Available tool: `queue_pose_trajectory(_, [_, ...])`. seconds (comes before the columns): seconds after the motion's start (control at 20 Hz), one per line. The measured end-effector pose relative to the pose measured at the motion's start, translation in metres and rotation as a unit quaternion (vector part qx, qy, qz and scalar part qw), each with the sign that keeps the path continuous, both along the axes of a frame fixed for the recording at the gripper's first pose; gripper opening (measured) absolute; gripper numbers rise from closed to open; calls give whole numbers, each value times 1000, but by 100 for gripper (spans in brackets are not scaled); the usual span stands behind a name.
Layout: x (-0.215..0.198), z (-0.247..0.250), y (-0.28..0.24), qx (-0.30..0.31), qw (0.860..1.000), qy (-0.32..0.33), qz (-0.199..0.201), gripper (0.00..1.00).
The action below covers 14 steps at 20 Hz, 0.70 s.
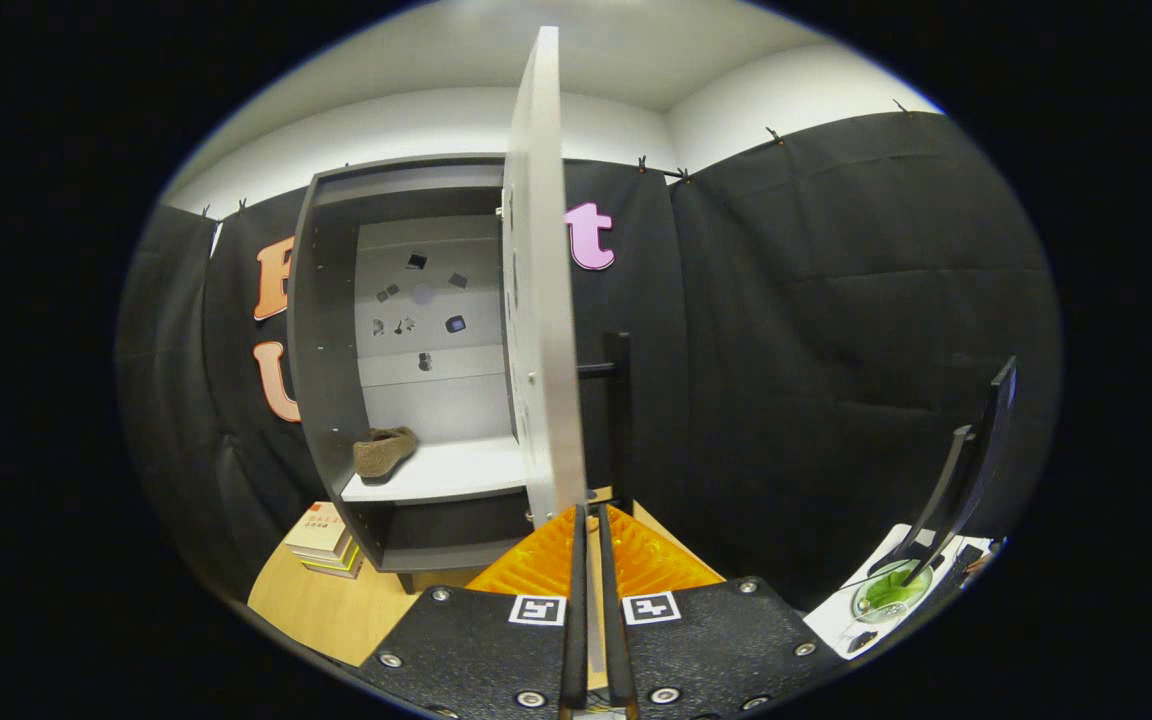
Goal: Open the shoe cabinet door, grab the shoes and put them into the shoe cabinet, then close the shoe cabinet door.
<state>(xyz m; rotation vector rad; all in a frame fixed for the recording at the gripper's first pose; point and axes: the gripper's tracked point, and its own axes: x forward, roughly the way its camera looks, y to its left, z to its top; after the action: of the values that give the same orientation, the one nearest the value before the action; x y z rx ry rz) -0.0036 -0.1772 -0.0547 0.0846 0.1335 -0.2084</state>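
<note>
In the gripper view, your claw [591,520] sat low in the middle of the frame, its two fingers [576,590] drawn almost together with only a thin slit between them. The tips reached up to the lower edge of the open cabinet door [544,290]; whether they actually pinched that edge, you could not tell from this angle.

The door stood edge-on to you, running from the top centre of the frame down to just above the fingertips, its pale face turned toward the left. A dark bar handle [617,400] stuck out on its right side, just right of centre.

Left of the door, the shoe cabinet [321,330] stood open in the centre-left of the frame. A single brown shoe [383,451] lay on its white shelf [456,470], toward the left end, close to the cabinet's side wall. Several small dark marks dotted the back panel above it.

The cabinet rested on a wooden table [336,600] in the lower left, where a short stack of books [324,540] lay just beside the cabinet's left foot. At the lower right, a dark monitor [986,440] on a stand leaned over a white surface.
</note>
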Motion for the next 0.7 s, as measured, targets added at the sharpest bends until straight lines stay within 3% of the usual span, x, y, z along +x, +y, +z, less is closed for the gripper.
queue_pose_trajectory(0.7, [-16,-26,72,-6,999,30,43,8])
